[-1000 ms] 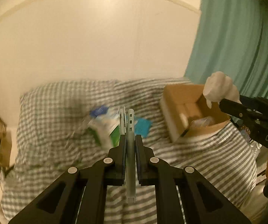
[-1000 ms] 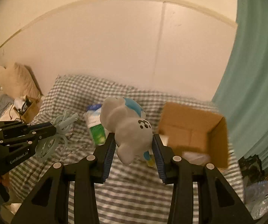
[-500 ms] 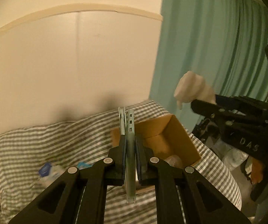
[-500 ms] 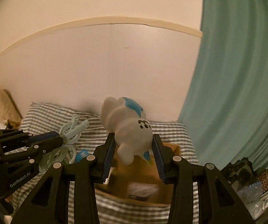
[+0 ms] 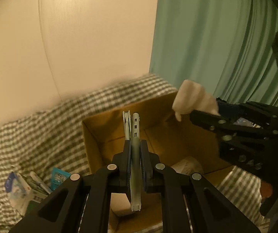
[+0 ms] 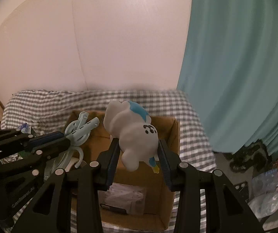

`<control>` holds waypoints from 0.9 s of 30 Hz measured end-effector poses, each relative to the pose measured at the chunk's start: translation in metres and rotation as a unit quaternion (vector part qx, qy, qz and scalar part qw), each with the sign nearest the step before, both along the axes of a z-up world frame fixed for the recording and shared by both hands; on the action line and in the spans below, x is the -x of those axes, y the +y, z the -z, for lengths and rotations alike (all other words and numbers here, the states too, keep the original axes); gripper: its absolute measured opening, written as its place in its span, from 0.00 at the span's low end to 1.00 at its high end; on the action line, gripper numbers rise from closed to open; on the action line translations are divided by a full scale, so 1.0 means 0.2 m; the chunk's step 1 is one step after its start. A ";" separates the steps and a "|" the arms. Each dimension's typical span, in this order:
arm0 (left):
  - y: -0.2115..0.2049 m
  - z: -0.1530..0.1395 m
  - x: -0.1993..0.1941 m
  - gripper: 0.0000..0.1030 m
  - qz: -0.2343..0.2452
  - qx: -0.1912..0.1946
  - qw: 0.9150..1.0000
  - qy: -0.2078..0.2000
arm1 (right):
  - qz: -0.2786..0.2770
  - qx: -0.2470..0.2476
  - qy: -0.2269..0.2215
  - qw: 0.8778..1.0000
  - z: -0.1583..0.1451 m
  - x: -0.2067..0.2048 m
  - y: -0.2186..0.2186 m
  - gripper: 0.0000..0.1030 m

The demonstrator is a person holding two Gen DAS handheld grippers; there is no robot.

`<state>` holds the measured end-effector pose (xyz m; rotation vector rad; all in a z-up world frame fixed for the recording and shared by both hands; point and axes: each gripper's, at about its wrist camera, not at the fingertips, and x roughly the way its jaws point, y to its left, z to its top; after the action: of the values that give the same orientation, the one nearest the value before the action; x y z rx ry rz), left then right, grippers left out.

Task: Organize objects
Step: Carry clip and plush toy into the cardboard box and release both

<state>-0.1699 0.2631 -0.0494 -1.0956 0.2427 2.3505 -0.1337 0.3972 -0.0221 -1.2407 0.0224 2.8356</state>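
Note:
My left gripper [image 5: 135,145] is shut on a pale green plastic clip hanger [image 5: 134,136] and holds it over an open cardboard box [image 5: 108,134]. From the right wrist view the hanger [image 6: 80,130] and left gripper [image 6: 65,138] hang above the box's left side. My right gripper [image 6: 138,149] is shut on a white squishy toy with blue and yellow marks [image 6: 131,134], above the cardboard box [image 6: 168,128]. In the left wrist view the toy [image 5: 194,102] hangs over the box's right wall. A clear plastic packet [image 6: 125,198] lies inside the box.
The box rests on a grey checked bed cover [image 5: 32,132]. Loose packets and a small blue box [image 5: 58,176] lie on the cover left of it. A teal curtain [image 6: 236,68] hangs on the right, with clutter on the floor [image 6: 265,180]. A pale wall stands behind.
Both grippers have swung right and closed in on the cardboard box, which now sits right under them. Both still hold their objects.

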 end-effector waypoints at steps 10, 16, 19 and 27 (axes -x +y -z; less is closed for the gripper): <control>-0.06 0.05 0.02 0.16 0.000 -0.009 1.000 -0.013 | 0.010 0.035 -0.012 0.999 0.06 0.02 0.10 0.44; -0.18 -0.10 -0.07 0.72 -0.029 -0.014 0.999 0.016 | 0.015 0.019 0.015 1.000 -0.07 -0.09 0.06 0.69; -0.30 -0.20 -0.10 0.82 -0.045 -0.028 0.998 0.015 | 0.021 0.027 0.032 0.999 -0.17 -0.17 0.03 0.82; -0.67 -0.45 -0.19 1.00 -0.093 -0.008 0.991 0.091 | 0.019 0.035 0.088 0.995 -0.41 -0.51 -0.15 0.91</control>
<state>-0.1310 0.1288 0.0397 -0.9319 0.1948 2.6177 -0.0310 0.3681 0.0602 -0.9869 0.1507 2.9250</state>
